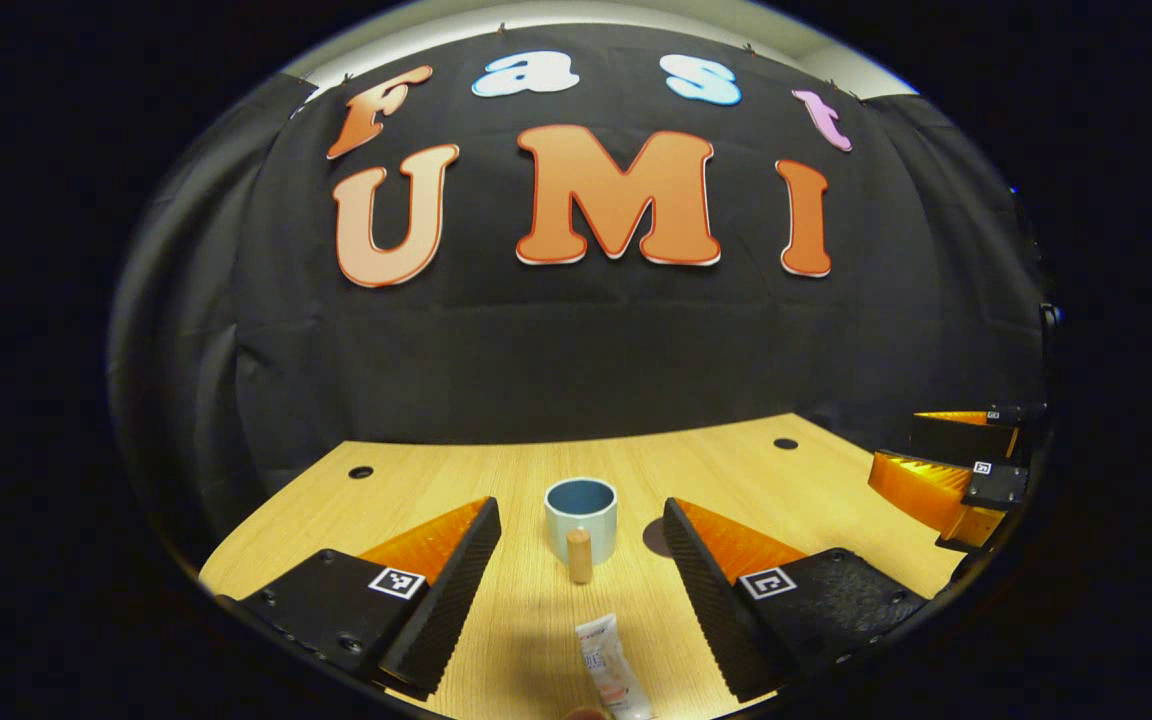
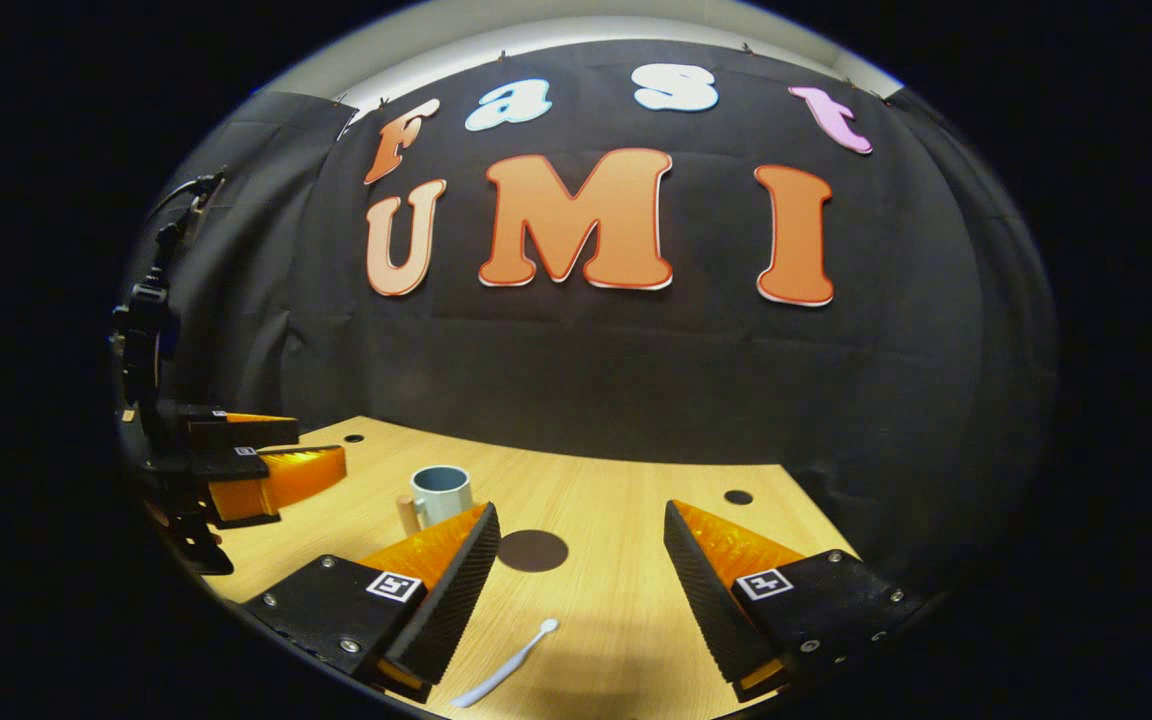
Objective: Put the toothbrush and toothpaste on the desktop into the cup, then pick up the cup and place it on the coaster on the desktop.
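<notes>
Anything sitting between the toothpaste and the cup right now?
Nothing loose: in the left gripper view, only the cup's wooden handle and bare desktop lie between toothpaste and cup.

Desk [image 2: 626, 590] open between toothbrush [image 2: 506, 665] and coaster [image 2: 532, 551] (cup [image 2: 441, 493] beyond).

Both views: strong fisheye bending; the far edge of the desk [image 1: 496, 470] curves, and detail darkens and stretches toward the rim. Light is even and moderate, coming from above; a pale strip of ceiling shows at the top. The wood ahead of the fingers is well lit, with no hard glare. In the right gripper view, soft shadow lies under the toothbrush [image 2: 506, 665]. In the left gripper view, the toothpaste [image 1: 612, 668] nearest the lens is slightly soft. The centre is sharp.
</notes>
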